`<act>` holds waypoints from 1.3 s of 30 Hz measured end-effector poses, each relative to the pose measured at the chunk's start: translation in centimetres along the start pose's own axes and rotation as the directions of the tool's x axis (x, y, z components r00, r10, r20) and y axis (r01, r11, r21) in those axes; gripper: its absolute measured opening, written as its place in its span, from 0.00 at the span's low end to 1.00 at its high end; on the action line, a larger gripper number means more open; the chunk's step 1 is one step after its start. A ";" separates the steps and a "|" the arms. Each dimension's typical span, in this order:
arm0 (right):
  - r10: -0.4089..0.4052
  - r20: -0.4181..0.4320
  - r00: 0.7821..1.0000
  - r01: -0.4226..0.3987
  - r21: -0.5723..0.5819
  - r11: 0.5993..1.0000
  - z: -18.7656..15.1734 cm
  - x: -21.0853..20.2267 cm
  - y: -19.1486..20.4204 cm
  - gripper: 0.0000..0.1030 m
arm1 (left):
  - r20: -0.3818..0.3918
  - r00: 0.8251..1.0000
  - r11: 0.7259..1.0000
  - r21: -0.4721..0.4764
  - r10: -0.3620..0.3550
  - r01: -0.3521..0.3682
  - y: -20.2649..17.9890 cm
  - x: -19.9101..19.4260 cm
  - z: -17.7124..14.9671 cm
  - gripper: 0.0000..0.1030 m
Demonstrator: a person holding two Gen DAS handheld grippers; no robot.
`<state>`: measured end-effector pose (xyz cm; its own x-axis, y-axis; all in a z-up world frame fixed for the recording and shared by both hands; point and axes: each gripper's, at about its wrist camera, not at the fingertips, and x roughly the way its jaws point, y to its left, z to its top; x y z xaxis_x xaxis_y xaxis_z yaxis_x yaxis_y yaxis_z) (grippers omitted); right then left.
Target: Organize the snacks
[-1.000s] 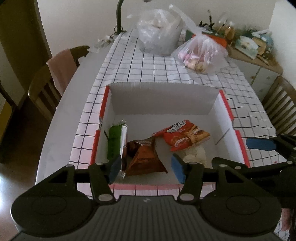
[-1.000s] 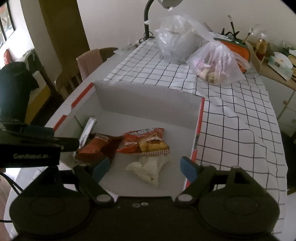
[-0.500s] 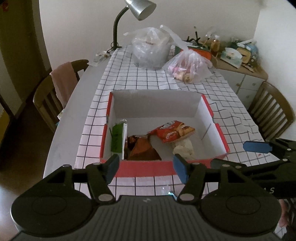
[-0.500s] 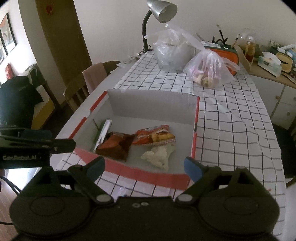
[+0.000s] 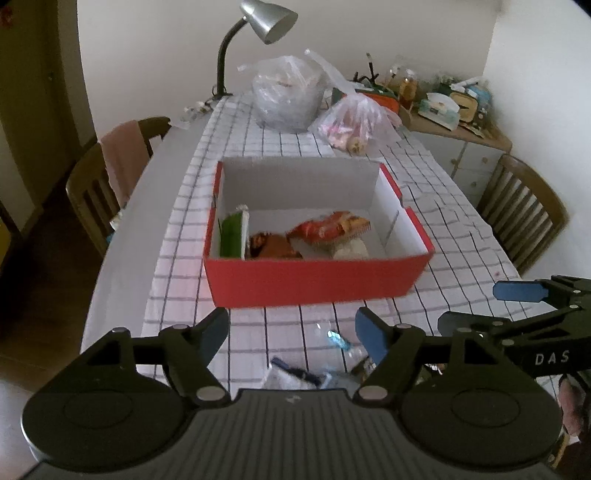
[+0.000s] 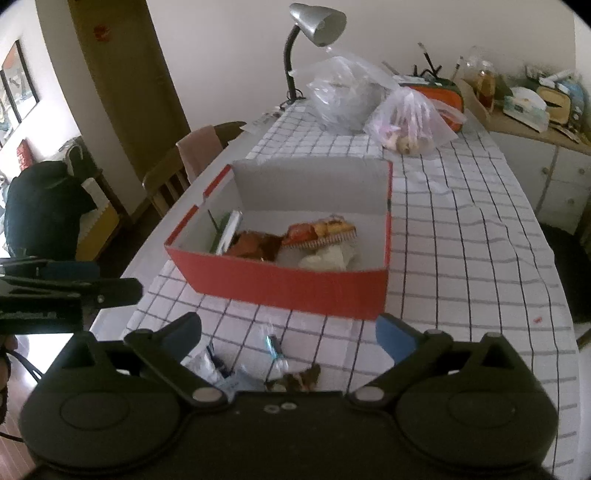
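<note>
A red box (image 5: 317,280) with white inner walls stands on the checked tablecloth. In it lie a green packet (image 5: 231,236), a brown packet (image 5: 271,245), a red-orange packet (image 5: 328,227) and a white packet (image 5: 349,249). Both grippers hang short of the box's near wall. My left gripper (image 5: 291,326) has its jaws opening with nothing gripped. My right gripper (image 6: 288,330) is opening wide, also holding nothing. Small clear-wrapped snacks (image 6: 273,350) lie loose on the cloth below the fingers, partly hidden by the gripper bodies.
Two plastic bags (image 5: 351,122) and a desk lamp (image 5: 266,18) stand at the table's far end. Wooden chairs (image 5: 524,214) flank both sides, and one on the left carries a pink cloth (image 5: 122,155). A cluttered sideboard (image 6: 528,107) is at the back right.
Both grippers have pulled back from over the box to in front of its near wall, and their jaws have widened. The packets stay in the box. Loose wrapped snacks have come into view below.
</note>
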<state>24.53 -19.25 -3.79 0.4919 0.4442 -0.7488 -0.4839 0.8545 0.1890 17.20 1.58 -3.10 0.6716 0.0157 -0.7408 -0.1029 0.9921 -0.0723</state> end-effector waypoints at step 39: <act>-0.073 -0.192 0.979 0.083 0.045 0.995 -8.1 7.9 -6.2 0.71 | -0.340 0.933 0.972 0.154 -0.115 0.176 -0.8 8.8 -12.5 0.74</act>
<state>25.61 -23.24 -16.03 0.3779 0.3202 -0.8687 -0.4081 0.8998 0.1542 14.00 -0.68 -17.90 0.3893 -0.1423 -0.9101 0.1317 0.9864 -0.0979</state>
